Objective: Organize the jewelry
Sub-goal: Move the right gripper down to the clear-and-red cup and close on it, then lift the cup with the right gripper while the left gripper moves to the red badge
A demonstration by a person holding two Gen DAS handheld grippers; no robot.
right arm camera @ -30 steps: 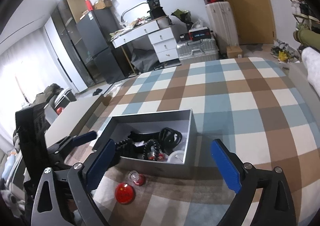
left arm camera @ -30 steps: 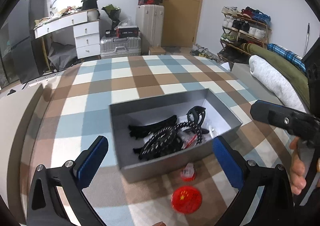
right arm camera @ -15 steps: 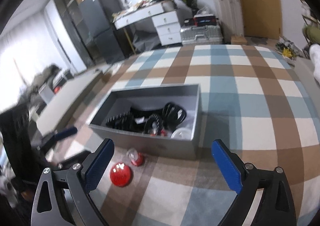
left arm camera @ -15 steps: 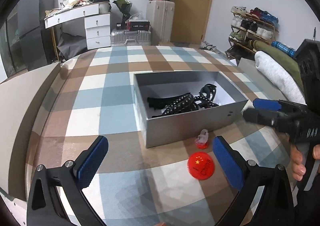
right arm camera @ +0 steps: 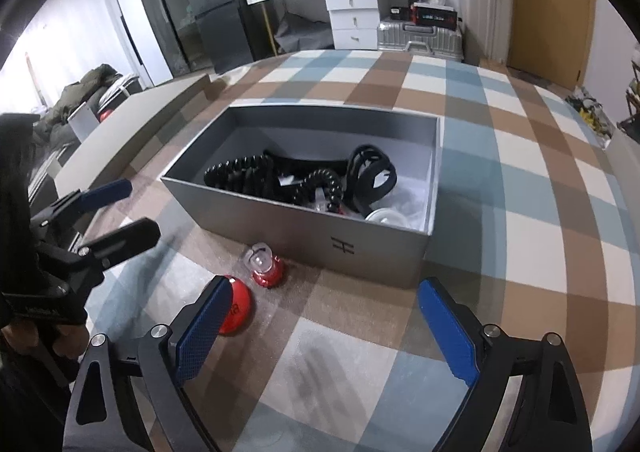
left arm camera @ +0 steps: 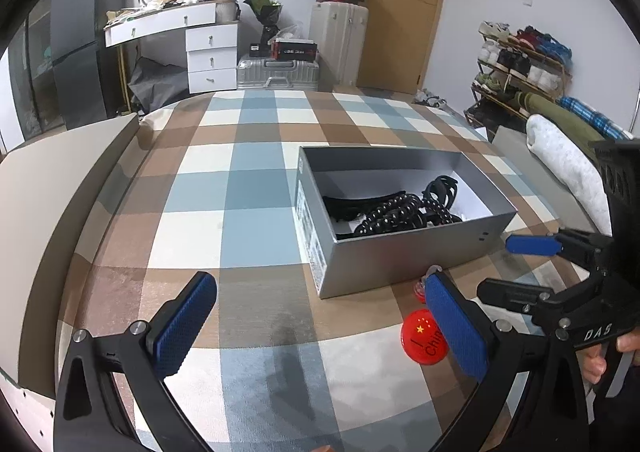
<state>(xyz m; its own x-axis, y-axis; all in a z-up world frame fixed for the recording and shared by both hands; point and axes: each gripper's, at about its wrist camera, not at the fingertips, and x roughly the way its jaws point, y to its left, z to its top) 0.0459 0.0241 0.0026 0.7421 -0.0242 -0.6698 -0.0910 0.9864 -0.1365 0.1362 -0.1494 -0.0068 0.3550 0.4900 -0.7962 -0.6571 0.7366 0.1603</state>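
Right claw (right arm camera: 320, 332): mine, spread, lately narrowing, nothing between. Red round badge (right arm camera: 237, 307) touches its left pad, lower left; left claw (right arm camera: 120, 207) farther.

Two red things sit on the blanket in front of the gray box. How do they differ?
The red disc is flat, all red and printed with a yellow star and lettering; the small red piece is smaller, stands taller and has a clear top on a red base. The small piece sits close against the gray box, while the disc lies farther out, partly hidden behind a finger of the right claw. Both rest on the checked blanket, outside the box.
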